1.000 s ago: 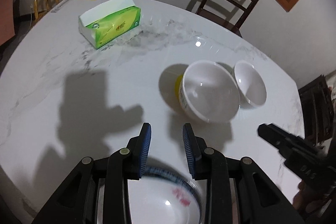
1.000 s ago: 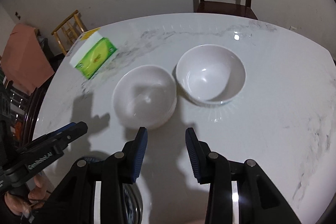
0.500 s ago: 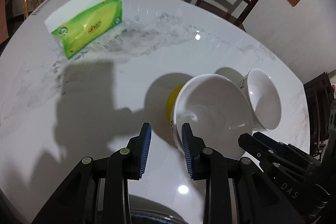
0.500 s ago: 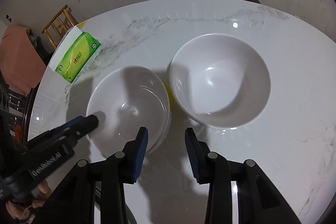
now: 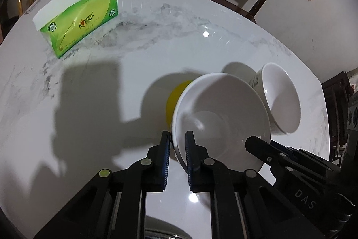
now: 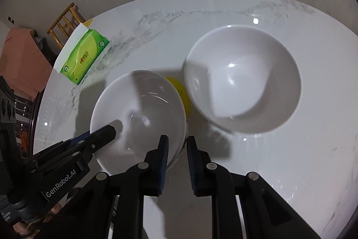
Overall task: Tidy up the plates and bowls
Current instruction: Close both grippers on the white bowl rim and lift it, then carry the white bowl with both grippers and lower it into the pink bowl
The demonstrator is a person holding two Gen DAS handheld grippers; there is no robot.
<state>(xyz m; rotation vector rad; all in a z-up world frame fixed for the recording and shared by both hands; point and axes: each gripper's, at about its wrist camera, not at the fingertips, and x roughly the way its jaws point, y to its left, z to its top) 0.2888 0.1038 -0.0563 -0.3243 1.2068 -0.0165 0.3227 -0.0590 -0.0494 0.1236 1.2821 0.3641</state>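
Left wrist view: the left gripper (image 5: 177, 139) is closing its blue pads on the near-left rim of the shallow white bowl (image 5: 223, 113), which sits on the marble table (image 5: 89, 91) beside a deeper white bowl (image 5: 282, 97). The right gripper (image 6: 176, 145) is closing on the same bowl's (image 6: 143, 113) near-right rim. A green tissue pack (image 5: 78, 19) lies far left.
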